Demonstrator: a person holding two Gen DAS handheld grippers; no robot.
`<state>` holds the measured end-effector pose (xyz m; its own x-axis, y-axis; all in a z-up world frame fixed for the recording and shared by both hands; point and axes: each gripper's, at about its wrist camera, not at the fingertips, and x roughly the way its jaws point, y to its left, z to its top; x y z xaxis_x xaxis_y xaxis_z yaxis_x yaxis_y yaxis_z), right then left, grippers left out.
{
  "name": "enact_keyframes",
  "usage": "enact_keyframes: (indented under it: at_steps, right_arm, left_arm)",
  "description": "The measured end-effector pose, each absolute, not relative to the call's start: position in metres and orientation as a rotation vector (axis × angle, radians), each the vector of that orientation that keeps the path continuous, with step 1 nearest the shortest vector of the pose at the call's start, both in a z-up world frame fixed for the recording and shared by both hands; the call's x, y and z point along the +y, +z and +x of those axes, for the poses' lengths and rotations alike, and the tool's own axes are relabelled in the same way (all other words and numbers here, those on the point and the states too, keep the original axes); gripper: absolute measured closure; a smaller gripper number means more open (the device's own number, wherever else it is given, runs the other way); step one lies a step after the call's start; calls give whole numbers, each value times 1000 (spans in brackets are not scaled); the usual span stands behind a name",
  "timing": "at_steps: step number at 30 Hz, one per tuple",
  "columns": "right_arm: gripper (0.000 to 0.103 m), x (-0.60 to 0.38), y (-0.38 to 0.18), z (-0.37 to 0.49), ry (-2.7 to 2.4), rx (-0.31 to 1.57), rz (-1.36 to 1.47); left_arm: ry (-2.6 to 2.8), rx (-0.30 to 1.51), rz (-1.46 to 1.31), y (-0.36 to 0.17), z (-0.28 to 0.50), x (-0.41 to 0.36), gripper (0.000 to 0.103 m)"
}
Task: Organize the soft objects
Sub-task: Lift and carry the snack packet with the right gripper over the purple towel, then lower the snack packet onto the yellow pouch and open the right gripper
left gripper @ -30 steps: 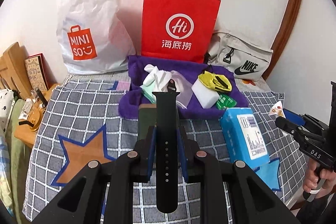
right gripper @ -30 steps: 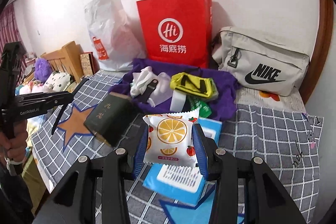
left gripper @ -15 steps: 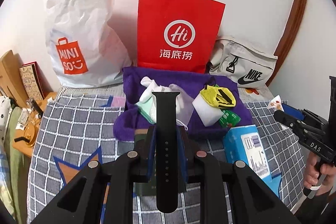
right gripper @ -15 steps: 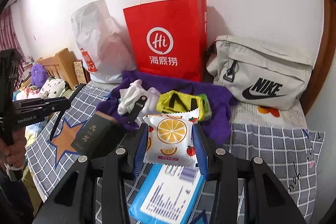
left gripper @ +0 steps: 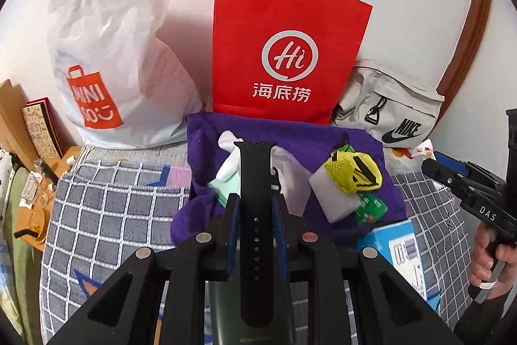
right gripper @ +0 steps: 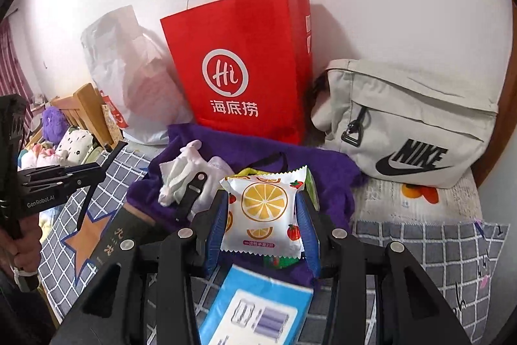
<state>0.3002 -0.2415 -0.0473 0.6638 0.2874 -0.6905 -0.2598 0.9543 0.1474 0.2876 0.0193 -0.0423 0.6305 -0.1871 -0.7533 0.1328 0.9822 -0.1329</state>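
Observation:
My left gripper (left gripper: 256,209) is shut on a black watch strap (left gripper: 257,199), held upright above the bed. My right gripper (right gripper: 263,215) is shut on a white snack packet with an orange slice print (right gripper: 264,212). Both hover in front of a purple towel (left gripper: 300,138) that carries a white cloth (right gripper: 179,175), a second black strap (right gripper: 190,196), a yellow mesh pouch (left gripper: 353,172), a white sponge block (left gripper: 334,199) and a green packet (left gripper: 370,209). The right gripper also shows at the right edge of the left wrist view (left gripper: 429,162).
A red paper bag (left gripper: 287,54), a white Miniso bag (left gripper: 106,54) and a grey Nike bag (right gripper: 407,125) stand against the wall. A blue tissue pack (right gripper: 255,309) and a dark green box (right gripper: 126,231) lie on the checked bedspread (left gripper: 113,209). A wooden shelf (left gripper: 29,215) stands left.
Both grippers have moved forward toward the purple towel and the bags, which look larger now. Each keeps its hold on its object.

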Motion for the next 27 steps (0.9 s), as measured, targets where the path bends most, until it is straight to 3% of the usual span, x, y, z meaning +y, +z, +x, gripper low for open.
enact_keyframes:
  at_steps: [27]
  right_arm:
    - [60,-240,-108,376,340,897,106]
  left_arm:
    - [-179,972,-126,-104,381,22,83]
